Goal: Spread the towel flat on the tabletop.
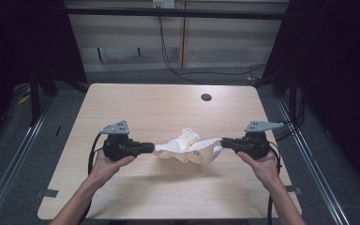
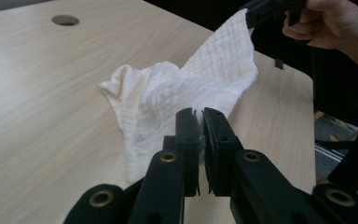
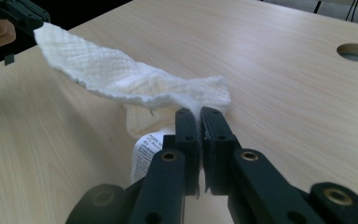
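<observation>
White cloth (image 1: 186,147): one waffle-weave piece, crumpled, hanging between the two grippers above the wooden table (image 1: 136,105).
Hidden: each pinched corner lies buried between black jaws; print on the care label (image 3: 145,154) is too small to read.
Left gripper (image 1: 152,148): jaws pressed together on one cloth corner.
Right gripper (image 1: 224,141): jaws clamped on the opposite corner, beside the label.
Count: two grippers, two hands, one cloth, one round hole (image 1: 206,97) in the table.
</observation>
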### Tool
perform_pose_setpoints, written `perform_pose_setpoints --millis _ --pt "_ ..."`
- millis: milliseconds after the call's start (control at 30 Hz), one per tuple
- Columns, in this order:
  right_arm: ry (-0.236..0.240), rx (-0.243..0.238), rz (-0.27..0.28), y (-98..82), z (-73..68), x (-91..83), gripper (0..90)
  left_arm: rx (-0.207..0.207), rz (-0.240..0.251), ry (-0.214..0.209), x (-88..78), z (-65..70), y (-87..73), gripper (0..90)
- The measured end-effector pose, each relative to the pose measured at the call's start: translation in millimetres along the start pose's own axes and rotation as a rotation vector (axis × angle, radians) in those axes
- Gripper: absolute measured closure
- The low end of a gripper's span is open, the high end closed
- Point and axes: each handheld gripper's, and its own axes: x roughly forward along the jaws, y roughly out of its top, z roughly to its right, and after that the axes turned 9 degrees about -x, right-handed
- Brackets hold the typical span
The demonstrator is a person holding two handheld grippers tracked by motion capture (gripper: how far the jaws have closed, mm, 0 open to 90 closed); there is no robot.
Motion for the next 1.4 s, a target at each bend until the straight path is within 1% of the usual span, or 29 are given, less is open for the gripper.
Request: perform_pose_setpoints --millis 33,67,100,133,167,200,233,267,300,333,367,400,467,500,533,700,733,767,800,833,867,933,1033,1067,1133,1300,1333,1367,1400 --pt "0.0 0.0 0.0 0.0 0.0 0.0 86.3 0.0 0.0 0.0 0.0 0.0 0.0 85.6" --pt "0.003 -0.006 0.007 7.2 2.6 -2.4 86.3 -0.011 0.022 0.001 -5.1 -2.8 4.3 85.5" --pt "0.003 -0.006 0.007 7.2 2.6 -2.4 86.3 -0.011 0.022 0.001 -5.1 -2.8 4.3 85.5" --pt "0.002 -0.014 0.01 14.6 3.9 -5.1 86.3 -0.01 0.033 0.004 -8.2 -4.3 6.2 85.5" --pt "0.002 -0.014 0.01 14.6 3.9 -5.1 86.3 -0.019 0.047 0.0 -11.5 -5.8 7.9 85.5" --pt "0.005 -0.021 0.015 22.0 5.5 -8.1 86.3 -0.029 0.077 0.0 -18.3 -7.6 10.9 85.5" --pt "0.005 -0.021 0.015 22.0 5.5 -8.1 86.3 -0.029 0.077 0.0 -18.3 -7.6 10.9 85.6" --pt "0.004 -0.028 0.024 30.7 6.5 -11.4 86.3 -0.027 0.086 0.005 -23.1 -6.9 14.7 85.6" --pt "0.004 -0.028 0.024 30.7 6.5 -11.4 86.3 -0.027 0.086 0.005 -23.1 -6.9 14.7 85.6" --pt "0.001 -0.044 0.033 40.7 5.8 -14.8 86.3 -0.013 0.093 0.009 -27.1 -5.2 18.9 85.6" --pt "0.001 -0.044 0.033 40.7 5.8 -14.8 86.3 -0.013 0.093 0.009 -27.1 -5.2 18.9 85.6" --pt "-0.001 -0.059 0.039 50.8 4.6 -18.0 86.3 -0.006 0.1 0.009 -30.1 -3.2 22.7 85.6" --pt "-0.006 -0.061 0.039 55.2 4.4 -19.7 86.3 -0.003 0.097 0.005 -31.5 -2.2 24.4 85.5" --pt "-0.008 -0.063 0.037 59.2 4.0 -20.9 86.4 0.004 0.096 0.01 -32.7 -1.1 26.2 85.5" --pt "-0.01 -0.072 0.047 65.6 3.1 -24.1 86.3 0.011 0.091 0.027 -35.7 0.8 29.5 85.5" --pt "-0.006 -0.074 0.059 71.9 3.0 -29.2 86.4 0.03 0.096 0.044 -45.7 4.7 36.7 85.5" --pt "0.001 -0.072 0.062 72.6 3.3 -30.3 86.4 0.032 0.109 0.051 -48.7 5.7 38.3 85.6" --pt "-0.006 -0.065 0.055 75.1 3.0 -32.4 86.5 0.034 0.12 0.055 -51.3 6.4 40.0 85.6" --pt "-0.009 -0.07 0.049 77.3 2.4 -33.6 86.5 0.048 0.122 0.065 -55.4 8.2 44.3 85.6" --pt "-0.009 -0.07 0.049 77.3 2.4 -33.6 86.5 0.048 0.122 0.065 -55.4 8.2 44.3 85.6" --pt "-0.011 -0.076 0.053 79.8 1.5 -35.5 86.6 0.045 0.128 0.063 -57.0 9.4 46.7 85.6" --pt "-0.009 -0.094 0.073 88.6 -1.8 -42.9 86.7 0.07 0.127 0.073 -62.1 14.9 55.0 85.7" --pt "-0.008 -0.102 0.083 94.2 -3.3 -47.1 86.7 0.078 0.133 0.074 -66.5 18.8 59.5 85.7" --pt "-0.005 -0.109 0.088 98.6 -4.0 -50.2 86.7 0.082 0.149 0.078 -71.3 21.7 61.4 85.7" --pt "-0.006 -0.117 0.082 102.2 -4.5 -50.7 86.6 0.081 0.163 0.073 -73.9 23.3 58.2 85.7" --pt "0.016 -0.132 0.083 107.1 -8.0 -49.4 86.7 0.071 0.15 0.083 -75.8 23.0 51.4 85.8" --pt "0.03 -0.142 0.089 109.4 -12.0 -51.1 86.7 0.075 0.152 0.083 -78.1 24.4 51.3 85.8" --pt "0.03 -0.142 0.089 109.4 -12.0 -51.1 86.7 0.076 0.154 0.08 -80.9 26.7 51.7 85.8" --pt "0.042 -0.155 0.093 112.1 -17.4 -54.5 86.8 0.085 0.153 0.085 -84.5 29.2 52.8 85.8"
